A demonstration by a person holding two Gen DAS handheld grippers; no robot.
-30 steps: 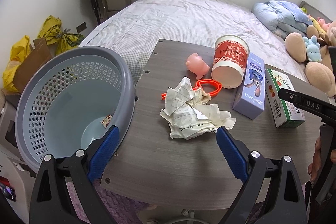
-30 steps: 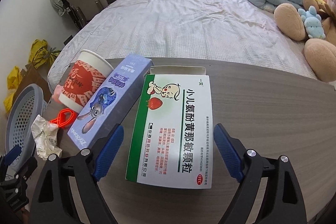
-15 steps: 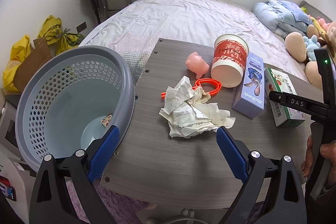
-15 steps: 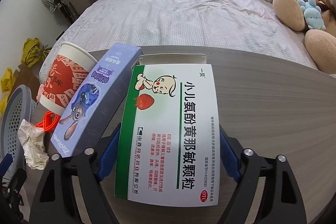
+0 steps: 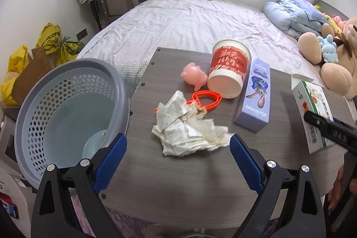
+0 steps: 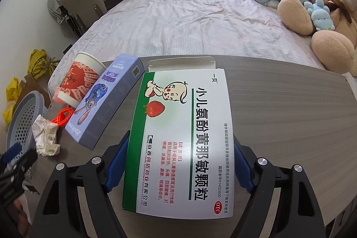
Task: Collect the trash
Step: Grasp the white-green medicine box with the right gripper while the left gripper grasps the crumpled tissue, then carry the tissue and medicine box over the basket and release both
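Gripping the white-and-green cardboard medicine box (image 6: 185, 137) by its long sides, the right gripper (image 6: 178, 162) held it tilted above the grey wood-grain table (image 6: 279, 108), pads pressed on. The left gripper (image 5: 176, 160) hung wide open and empty over crumpled white paper (image 5: 187, 128), just beside the grey perforated plastic basket (image 5: 67, 108).

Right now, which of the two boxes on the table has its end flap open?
The green-and-white medicine box, between the right gripper's pads: its far flap stands open. The purple rabbit box beside it is closed.
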